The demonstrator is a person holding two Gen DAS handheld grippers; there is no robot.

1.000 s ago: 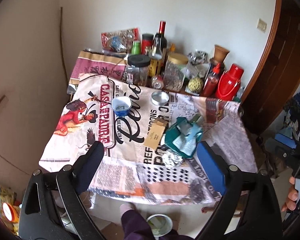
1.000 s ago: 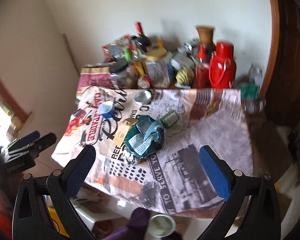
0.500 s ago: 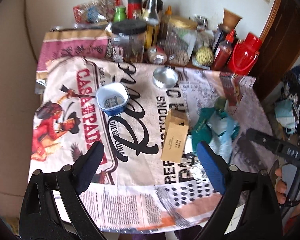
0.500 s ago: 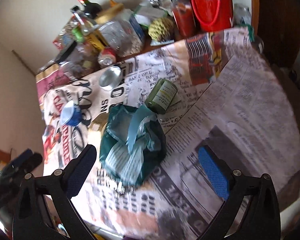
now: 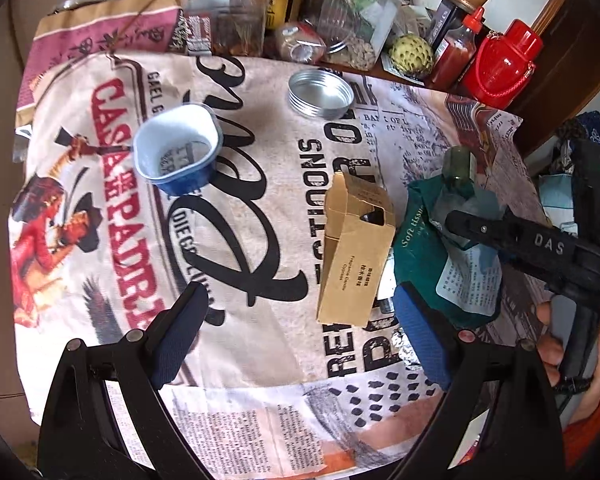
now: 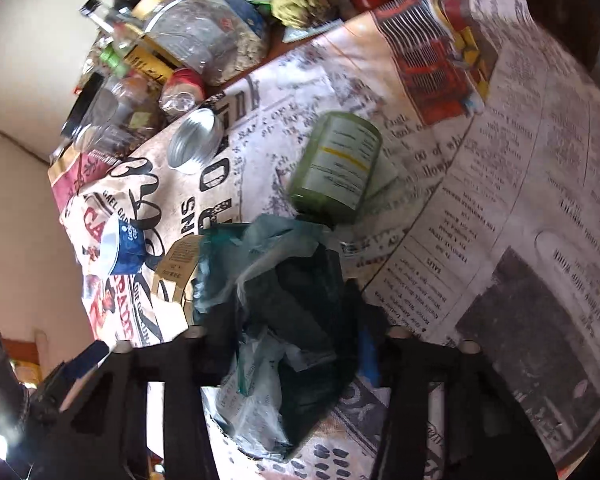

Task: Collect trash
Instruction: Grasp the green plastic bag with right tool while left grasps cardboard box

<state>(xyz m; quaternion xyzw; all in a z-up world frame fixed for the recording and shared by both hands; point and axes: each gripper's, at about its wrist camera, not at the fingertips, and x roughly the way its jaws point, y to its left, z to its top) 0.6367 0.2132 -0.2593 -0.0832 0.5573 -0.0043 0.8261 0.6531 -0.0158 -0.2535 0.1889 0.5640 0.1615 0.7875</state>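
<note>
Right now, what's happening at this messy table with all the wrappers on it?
A person is clearing trash with a handheld gripper in each hand. The right gripper is over the crumpled green tissue packet, its jaws closing around it. The left gripper hangs open above the tablecloth, near the brown cardboard box, holding nothing. The blue cup, the metal lid and the green bottle lie untouched.

The tablecloth (image 5: 260, 184) looks like matt printed cloth, creased in places. The green tissue pack (image 6: 284, 320) is thin crinkled plastic film with a slight sheen. The brown box (image 5: 354, 256) is dull cardboard. The round lid (image 5: 320, 93) is shiny ribbed metal, and the blue-and-white cup (image 5: 178, 148) is smooth glossy plastic
</note>
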